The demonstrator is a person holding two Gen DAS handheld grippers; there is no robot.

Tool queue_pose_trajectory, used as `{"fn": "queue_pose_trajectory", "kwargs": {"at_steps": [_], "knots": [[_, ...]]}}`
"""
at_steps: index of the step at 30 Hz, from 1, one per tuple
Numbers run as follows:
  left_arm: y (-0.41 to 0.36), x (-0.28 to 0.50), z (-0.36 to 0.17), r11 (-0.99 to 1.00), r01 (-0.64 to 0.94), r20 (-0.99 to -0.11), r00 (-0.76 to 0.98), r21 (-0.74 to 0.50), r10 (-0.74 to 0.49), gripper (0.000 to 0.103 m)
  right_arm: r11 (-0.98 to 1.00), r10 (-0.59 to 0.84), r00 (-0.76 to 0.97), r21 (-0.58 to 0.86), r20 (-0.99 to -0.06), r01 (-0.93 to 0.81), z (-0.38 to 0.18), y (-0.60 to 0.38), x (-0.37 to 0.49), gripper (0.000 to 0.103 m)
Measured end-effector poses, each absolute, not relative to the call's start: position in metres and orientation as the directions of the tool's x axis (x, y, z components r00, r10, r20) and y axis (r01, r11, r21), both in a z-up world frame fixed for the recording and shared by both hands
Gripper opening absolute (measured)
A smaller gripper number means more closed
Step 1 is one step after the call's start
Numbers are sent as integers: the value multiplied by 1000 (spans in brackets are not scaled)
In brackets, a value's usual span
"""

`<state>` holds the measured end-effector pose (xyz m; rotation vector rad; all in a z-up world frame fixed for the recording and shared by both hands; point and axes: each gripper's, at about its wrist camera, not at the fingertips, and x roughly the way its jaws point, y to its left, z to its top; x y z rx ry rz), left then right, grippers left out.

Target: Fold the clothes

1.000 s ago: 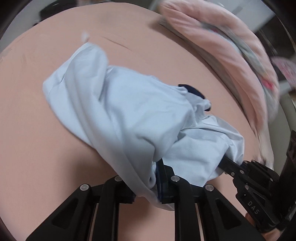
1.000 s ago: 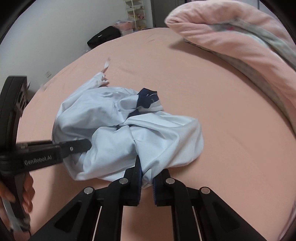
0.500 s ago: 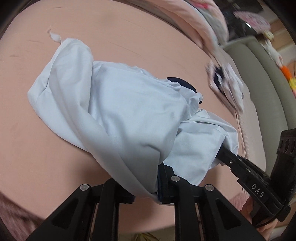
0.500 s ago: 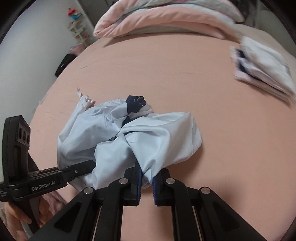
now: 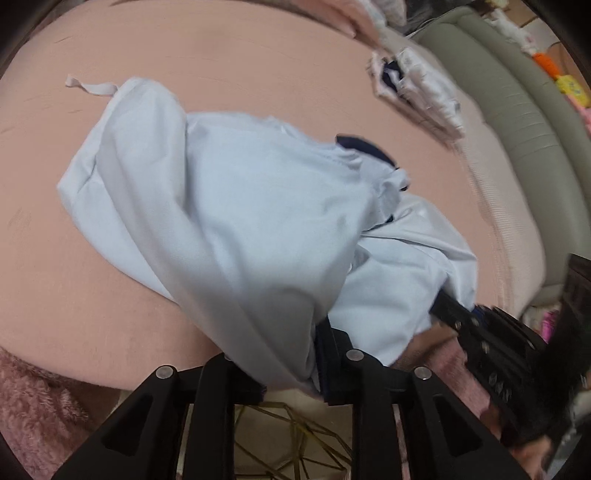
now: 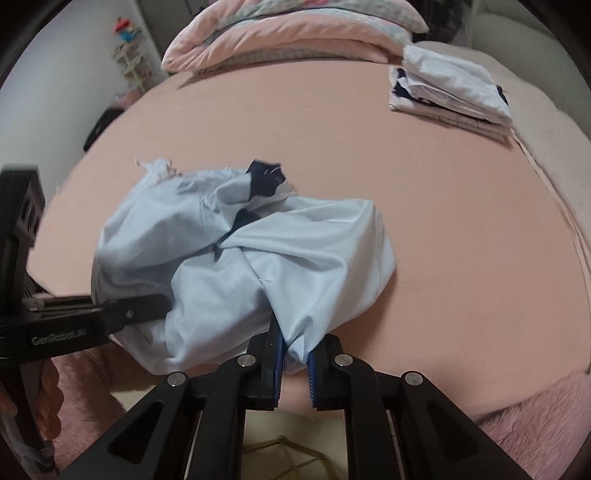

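Note:
A crumpled light blue garment with a dark navy collar lies bunched on the peach bed sheet, close to the near edge. My left gripper has a fold of it between its fingers, and cloth drapes over and hides the left finger; its jaws are opening. From the right wrist view the garment sits straight ahead. My right gripper pinches a bunched corner between its blue pads, and its jaws are opening too. The left gripper reaches into the cloth from the left.
A stack of folded clothes rests at the far right of the bed. A rolled pink quilt lies along the far end. A grey-green padded edge borders the right side. Fuzzy pink fabric hangs at the near edge.
Both grippers have carried the garment sideways across the bed towards its near edge. The folded stack has come into view. The gap between each pair of fingers looks slightly wider.

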<state>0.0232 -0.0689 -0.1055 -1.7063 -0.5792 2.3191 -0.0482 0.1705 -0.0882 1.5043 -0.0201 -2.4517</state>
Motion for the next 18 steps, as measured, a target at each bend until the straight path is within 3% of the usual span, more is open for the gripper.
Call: {"fn": "queue_pose_trajectory", "kwargs": {"at_steps": [1, 3, 5, 8, 10, 14, 16, 18], "knots": [[-77, 27, -103, -904, 69, -868, -320, -421, 380, 29, -966, -235, -433, 157, -870, 208, -84, 174, -47, 12], [-90, 33, -98, -915, 67, -870, -343, -398, 354, 47, -968, -234, -448, 167, -863, 185, -76, 181, -47, 14], [-92, 33, -93, -939, 46, -876, -377, -341, 300, 51, -977, -206, -472, 154, -857, 146, -65, 190, -49, 15], [-64, 2, -72, -966, -19, -867, -437, -258, 240, 52, -980, -197, -491, 151, -849, 132, -59, 192, -58, 21], [-36, -22, -70, -972, -83, -860, -455, -218, 231, 52, -970, -229, -468, 158, -853, 187, -66, 183, -71, 38], [13, -61, -88, -947, -207, -853, -418, -243, 311, 52, -950, -260, -400, 159, -879, 269, -86, 166, -94, 40], [31, -66, -99, -953, -236, -867, -414, -192, 277, 52, -947, -247, -351, 148, -903, 286, -102, 161, -104, 41], [42, -69, -111, -960, -247, -887, -401, -135, 228, 51, -947, -232, -324, 137, -917, 291, -116, 159, -106, 49]]}}
